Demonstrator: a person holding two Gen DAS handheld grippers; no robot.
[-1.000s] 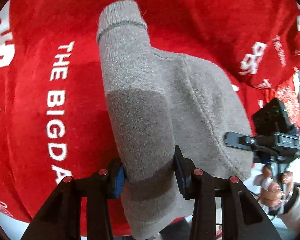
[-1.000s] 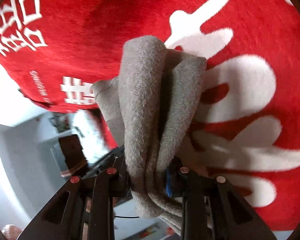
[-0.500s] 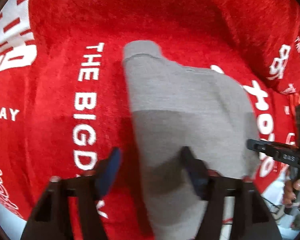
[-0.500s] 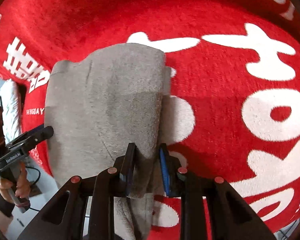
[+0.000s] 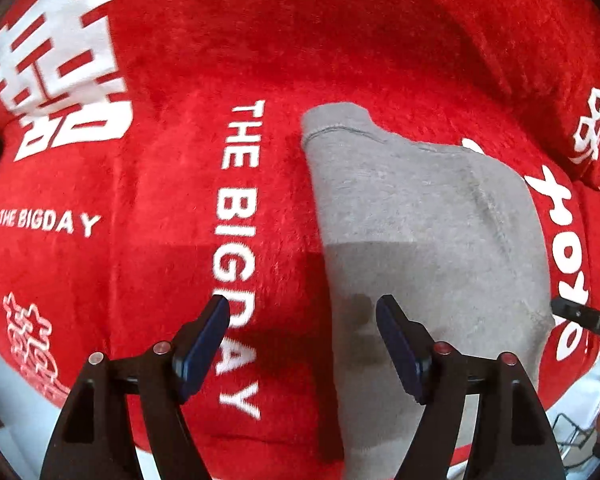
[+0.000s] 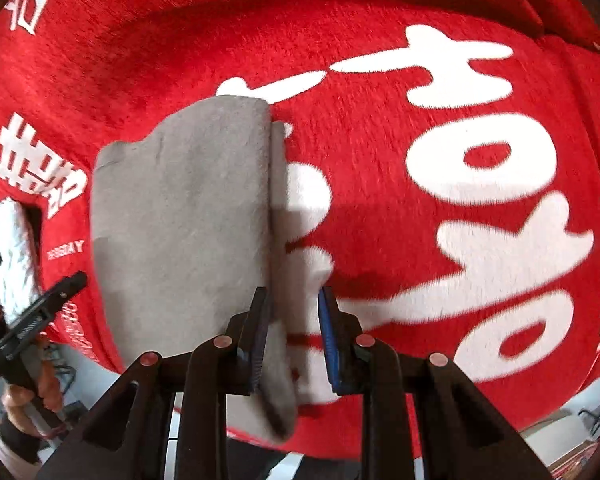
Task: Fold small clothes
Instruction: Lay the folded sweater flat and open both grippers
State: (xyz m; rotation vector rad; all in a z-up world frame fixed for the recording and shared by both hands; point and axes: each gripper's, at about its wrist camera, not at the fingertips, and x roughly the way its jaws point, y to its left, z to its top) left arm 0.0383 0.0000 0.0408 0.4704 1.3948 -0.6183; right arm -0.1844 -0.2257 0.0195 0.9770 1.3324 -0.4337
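Grey knitwear, a small folded garment [image 5: 424, 216] with a ribbed cuff at its far end, lies flat on the red plush blanket [image 5: 160, 264] printed with white lettering, and both grippers hang over its near edge. The left gripper [image 5: 302, 344] has just been opening; its jaws stand wide, one blue pad [image 5: 202, 340] over bare blanket beside the words "THE BIGDAY", the other over the grey cloth, neither pressing on anything. The right gripper [image 6: 292, 344] is narrower, and its view shows the garment's folded right edge [image 6: 278, 216] running down between the two pads; a gap shows beside the right-hand pad, so the pictures do not settle whether the cloth is still pinched or merely lying between the jaws. That doubt is the main risk: if the right gripper is lifted away while its left-hand pad [image 6: 258, 344] still catches the fuzzy knit, the top layer would be dragged up and the fold would peel open or skew. The plush pile also grips wool, so a sideways pull could shift one layer against the other. The left gripper's pad over the cloth could snag it the same way if lowered.
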